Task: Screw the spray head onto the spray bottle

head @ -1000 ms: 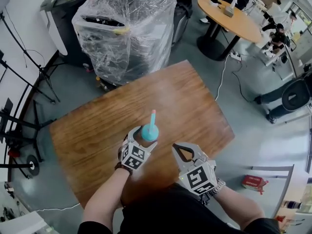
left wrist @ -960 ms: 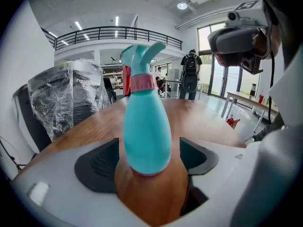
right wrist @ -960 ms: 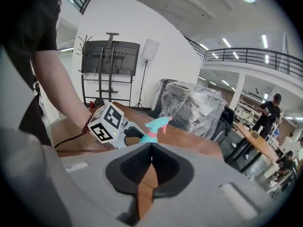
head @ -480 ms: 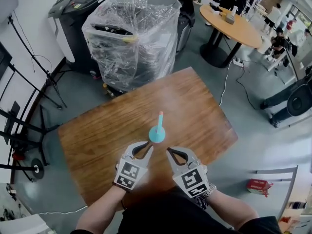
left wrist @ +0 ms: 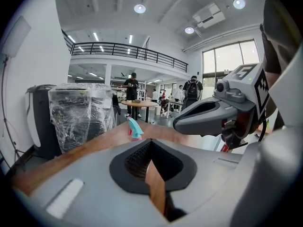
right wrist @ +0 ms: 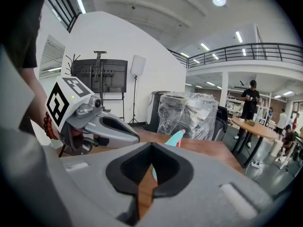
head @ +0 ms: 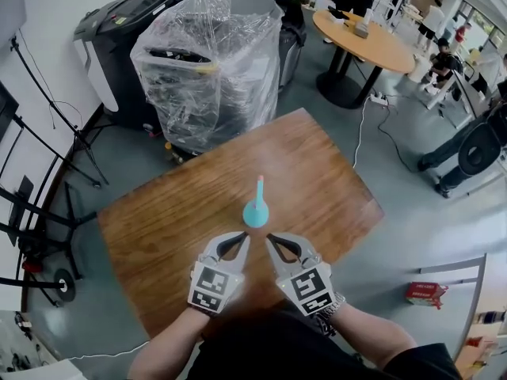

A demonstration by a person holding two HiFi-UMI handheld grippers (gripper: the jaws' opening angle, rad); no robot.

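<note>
Spray bottle [head: 256,212], apparently assembled, free-standing on desk [head: 158,228]; left gripper [head: 242,238] jaws just closed, right gripper [head: 270,238] jaws together, both empty: let go.

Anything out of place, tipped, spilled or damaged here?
Nothing stands out. The teal plastic spray bottle stands upright on the brown wooden table, with no spill visible. The left tongs, jaws just closed on nothing, and the shut, empty right tongs sit just short of it.

The surface [head: 174,212] is brown wood with visible grain and a faint sheen. The spray head [head: 256,210] is smooth turquoise plastic. The crinkled clear plastic film [head: 214,62] is glossy.
</note>
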